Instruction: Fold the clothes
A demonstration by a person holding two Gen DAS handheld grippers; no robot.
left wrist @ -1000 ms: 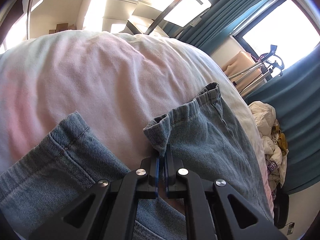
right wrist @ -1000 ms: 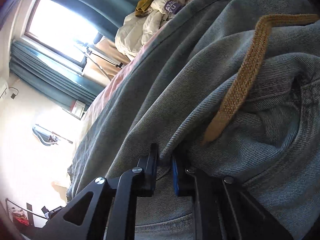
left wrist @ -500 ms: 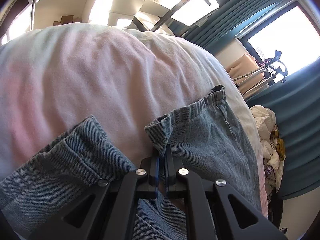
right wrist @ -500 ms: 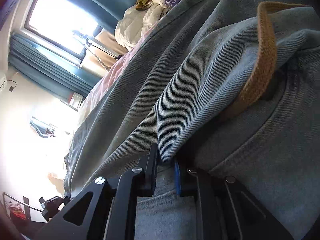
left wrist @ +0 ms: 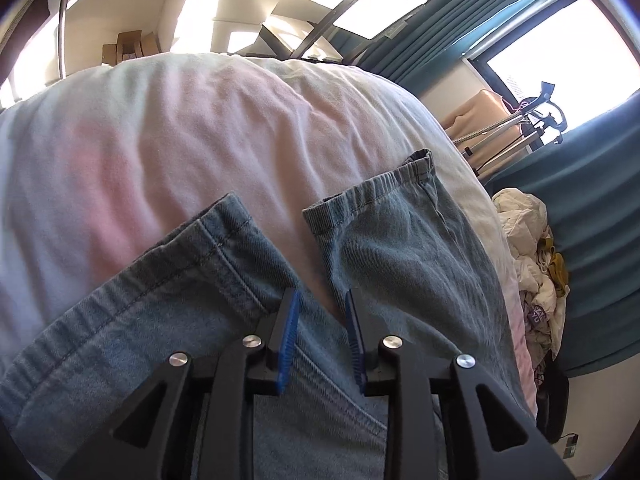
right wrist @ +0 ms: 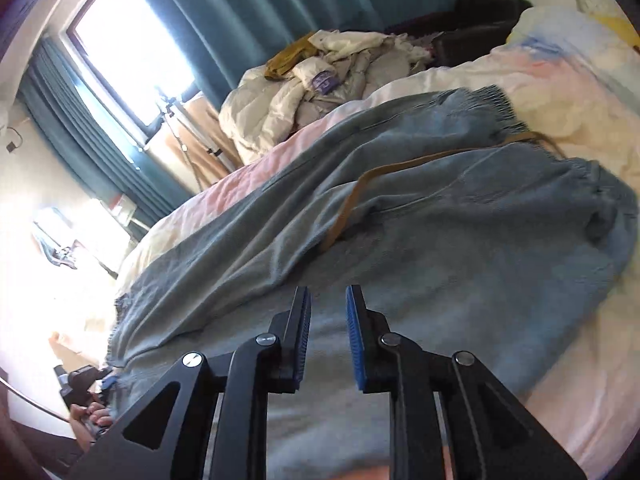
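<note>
Bedding [left wrist: 168, 152], pale pink and cream, fills most of your left view and runs out of frame at the left and bottom, so you cannot see the bed's edges there. Your jeans [right wrist: 420, 240] lie spread on it, with both hemmed leg ends [left wrist: 372, 192] toward the far side in the left view and the bunched waistband [right wrist: 600, 200] at the right in the right view; the lower part of the denim is cut off behind both grippers. A tan belt or drawstring [right wrist: 360, 188] trails across the denim, its far end lost over the waist edge. Teal curtains [right wrist: 248, 16] hang by a window too blown out by glare to see through. A heap of pale laundry [right wrist: 320, 80] sits beyond the bed's far side; a purple patch on it carries lettering too small to read. Your left gripper [left wrist: 320, 300] sits low over the jeans with its jaws parted, the tips framing the gap between the two legs and pinching nothing; whether the pads [left wrist: 290, 332] touch the cloth you cannot tell. Your right gripper [right wrist: 328, 296] likewise has its jaws apart, empty, poised over the flat middle of the denim just below a long fold, belt ahead of it. At the lower left of the right view, part of a hand [right wrist: 90, 416] on a dark device is half hidden by the frame edge.
</note>
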